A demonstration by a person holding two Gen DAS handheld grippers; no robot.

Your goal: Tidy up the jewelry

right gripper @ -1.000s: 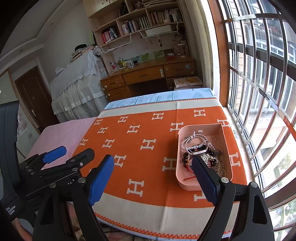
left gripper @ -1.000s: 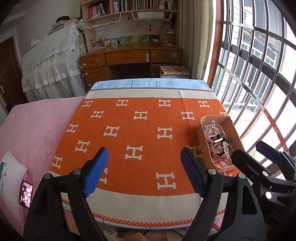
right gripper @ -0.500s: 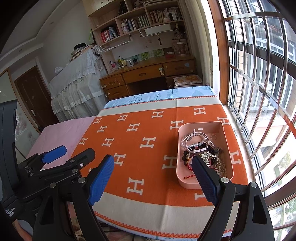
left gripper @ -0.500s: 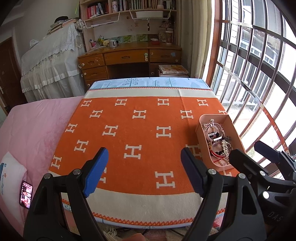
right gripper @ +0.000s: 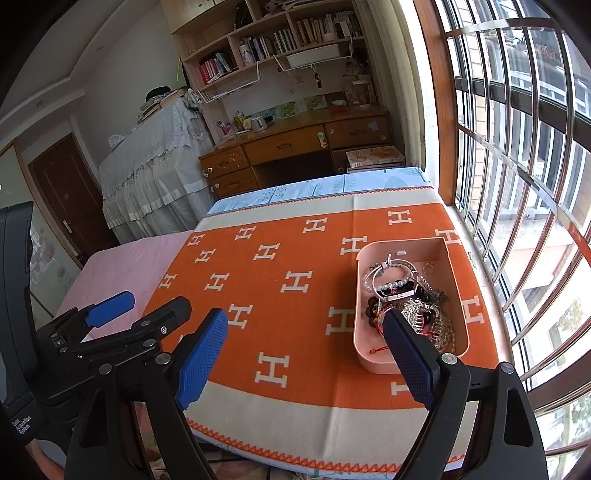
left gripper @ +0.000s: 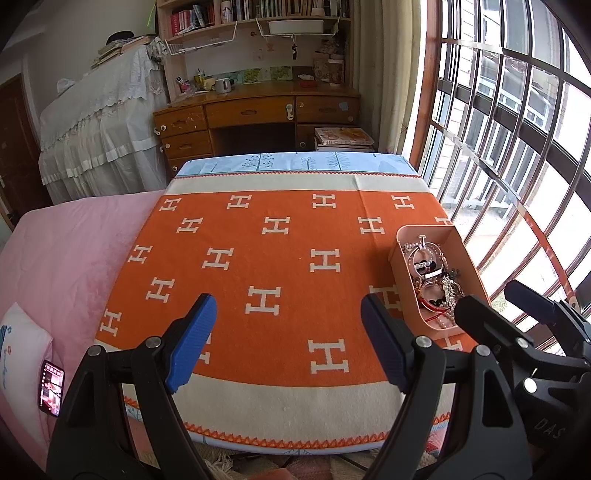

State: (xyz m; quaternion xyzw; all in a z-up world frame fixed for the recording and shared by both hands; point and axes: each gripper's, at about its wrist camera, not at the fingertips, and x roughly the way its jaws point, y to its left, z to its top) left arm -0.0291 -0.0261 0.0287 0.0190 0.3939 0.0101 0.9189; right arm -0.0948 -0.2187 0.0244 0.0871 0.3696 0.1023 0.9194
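1. I have the left gripper (left gripper: 288, 343) hovering above the near part of the orange blanket (left gripper: 280, 258), its blue-padded jaws spread wide with nothing between them.
2. My right gripper (right gripper: 314, 354) is likewise released, jaws wide apart and empty. In its own view the right-hand finger (right gripper: 410, 365) overlaps the near end of the pink tray (right gripper: 448, 291), but I cannot tell whether it touches it.
3. The pink tray sits on the blanket's right side, close to the window (right gripper: 517, 147). From the left wrist view it lies to the right of the left gripper, partly hidden behind the right gripper's black frame.
4. Inside the tray lies the jewelry (right gripper: 406, 299), a tangled heap: beaded bracelets, a pearl strand, a sparkling metal piece, dark beads and a red cord. Most of it is bunched in the near half; a small ring (right gripper: 427, 266) lies apart toward the far end.
5. The blanket, orange with white H marks and a cream border, is spread flat and otherwise bare.
6. To the left of the blanket I see a pink bedcover (left gripper: 66, 258), with a phone (left gripper: 51, 387) lying at its near-left edge, screen lit.
7. Beyond the bed stands a wooden desk (left gripper: 258, 114) with drawers, bookshelves (left gripper: 255, 11) above it.
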